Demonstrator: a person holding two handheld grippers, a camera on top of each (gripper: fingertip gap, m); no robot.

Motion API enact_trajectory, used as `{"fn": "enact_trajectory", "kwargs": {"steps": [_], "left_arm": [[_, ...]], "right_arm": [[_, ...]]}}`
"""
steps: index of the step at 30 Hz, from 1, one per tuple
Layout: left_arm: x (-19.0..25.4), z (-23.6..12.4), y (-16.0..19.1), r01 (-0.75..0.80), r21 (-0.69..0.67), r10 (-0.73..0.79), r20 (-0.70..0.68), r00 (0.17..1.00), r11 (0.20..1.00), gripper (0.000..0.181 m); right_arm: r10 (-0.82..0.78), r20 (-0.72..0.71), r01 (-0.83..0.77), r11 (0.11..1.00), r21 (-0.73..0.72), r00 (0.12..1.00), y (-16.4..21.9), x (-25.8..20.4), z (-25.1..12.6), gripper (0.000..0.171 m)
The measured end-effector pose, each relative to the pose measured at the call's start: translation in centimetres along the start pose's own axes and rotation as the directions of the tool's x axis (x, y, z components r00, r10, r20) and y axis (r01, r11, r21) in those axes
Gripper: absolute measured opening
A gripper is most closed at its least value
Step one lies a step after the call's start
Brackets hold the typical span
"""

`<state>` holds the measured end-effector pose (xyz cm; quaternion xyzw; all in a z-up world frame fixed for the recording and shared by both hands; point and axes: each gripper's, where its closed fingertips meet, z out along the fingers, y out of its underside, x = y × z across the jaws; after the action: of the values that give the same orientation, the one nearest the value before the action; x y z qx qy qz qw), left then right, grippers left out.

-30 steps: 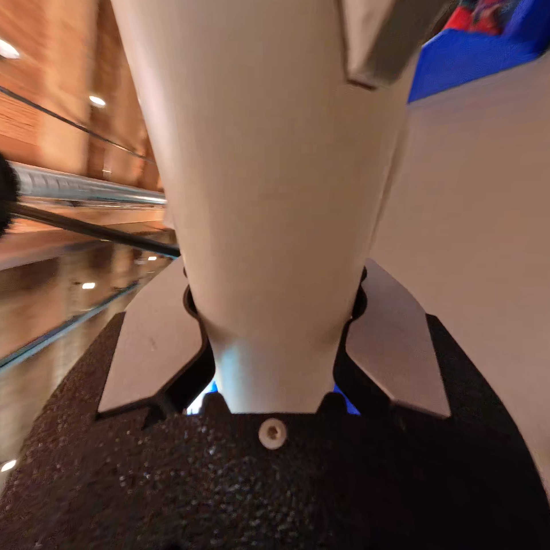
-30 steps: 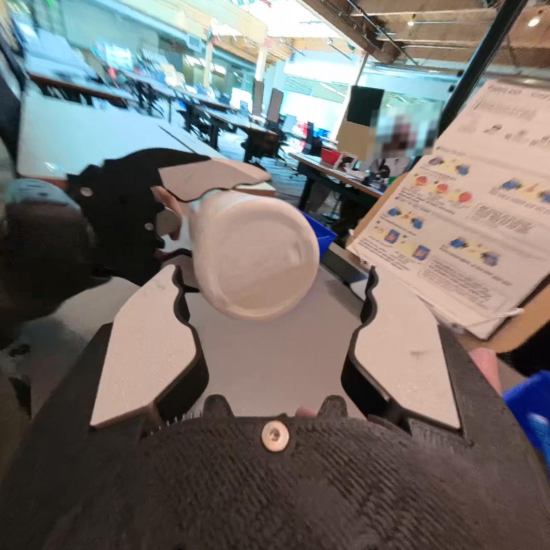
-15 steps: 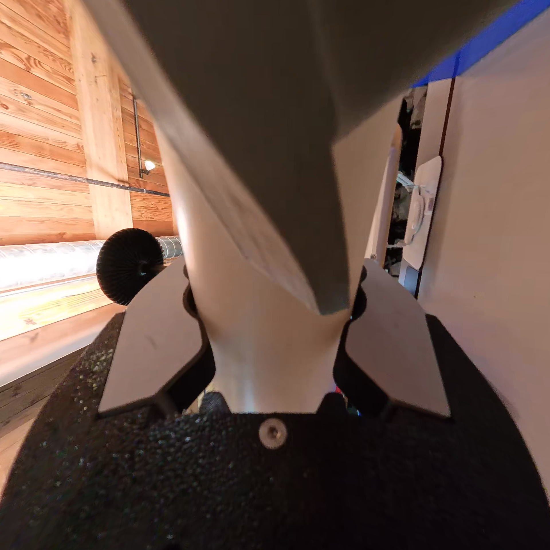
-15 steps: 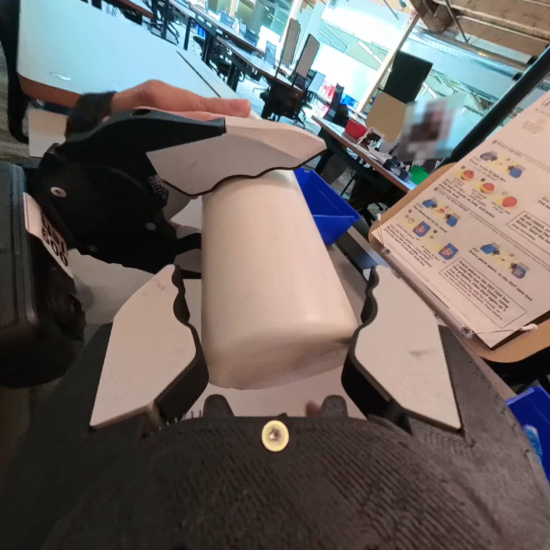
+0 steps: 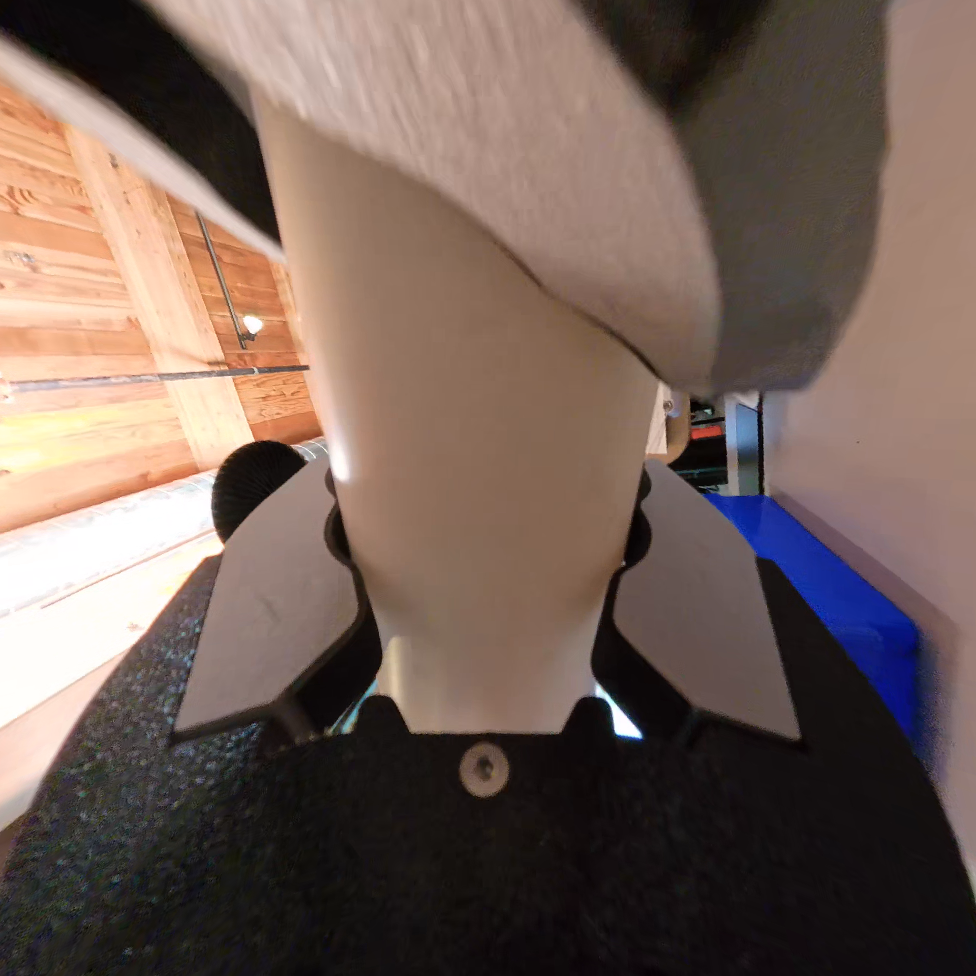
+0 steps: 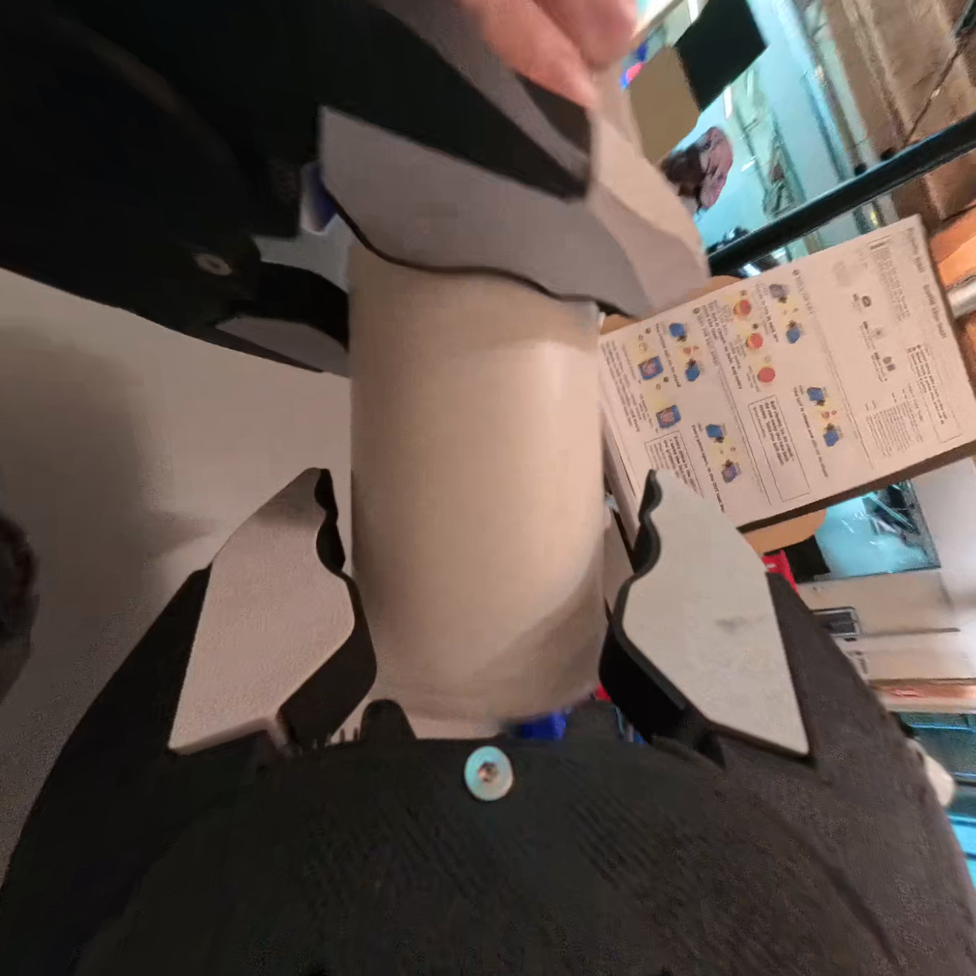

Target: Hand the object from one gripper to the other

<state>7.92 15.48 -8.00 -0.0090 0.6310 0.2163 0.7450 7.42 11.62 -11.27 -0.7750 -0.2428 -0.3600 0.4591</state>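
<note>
White cylinder (image 6: 475, 475) between both grippers' jaws

lab workspace: timber ceiling (image 5: 105, 296), metal duct (image 5: 105, 517), instruction sheet (image 6: 781, 380), blue bin (image 5: 824, 591).

A plain cream-white bottle (image 6: 475, 475) – smooth, no label on the side I see – lies lengthwise between my fingers. Its narrower neck end (image 5: 486, 676) sits in my left grip; its wide body runs into my right – off the table.
</note>
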Motion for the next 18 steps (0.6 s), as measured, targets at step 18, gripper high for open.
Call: {"fn": "enact_trajectory", "kwargs": {"steps": [18], "left_arm": [[-2.1,-0.8,0.6,-0.120,-0.016,0.121,0.183,0.976,0.993,0.092]], "right_arm": [[0.066,-0.115,-0.064,0.998,0.022,0.991,1.7,1.6,2.0,0.099]]}}
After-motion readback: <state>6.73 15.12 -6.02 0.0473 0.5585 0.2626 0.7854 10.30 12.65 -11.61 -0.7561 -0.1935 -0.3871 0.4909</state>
